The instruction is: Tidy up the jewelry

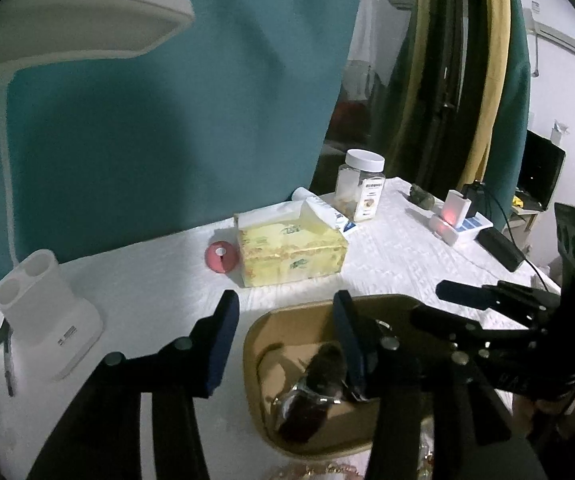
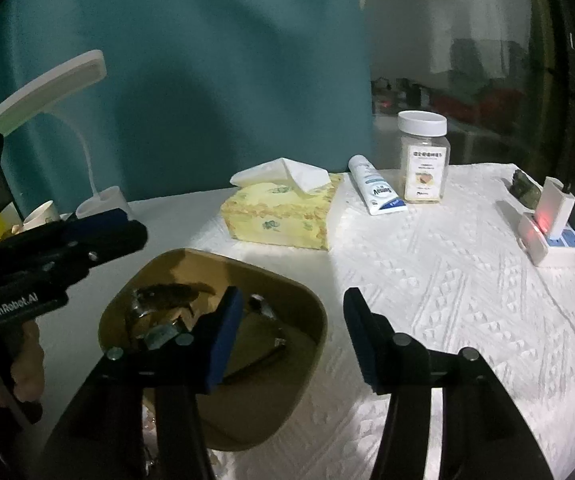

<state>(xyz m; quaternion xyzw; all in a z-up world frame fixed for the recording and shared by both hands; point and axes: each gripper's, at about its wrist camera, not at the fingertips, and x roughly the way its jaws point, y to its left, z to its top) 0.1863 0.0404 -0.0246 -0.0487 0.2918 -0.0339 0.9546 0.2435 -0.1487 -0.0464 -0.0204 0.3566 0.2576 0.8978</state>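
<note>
Hovering over the tan tray (image 1: 255, 332) on the table (image 2: 447, 280), the left gripper (image 1: 283, 320) and right gripper (image 2: 291, 312) both stand apart and empty, so either should descend squarely onto what looks like a watch (image 1: 315, 384) inside.

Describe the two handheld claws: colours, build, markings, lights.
Both are black linkage frames with round silver pivot bolts and two flat fingers faced in dark blue pads. The left claw shows this up close; seen from the right wrist, its black handle carries white "GenRobot.AI" lettering. The right claw matches it, and from the left wrist view its black body shows a small green light. No sleeves are visible.
</note>
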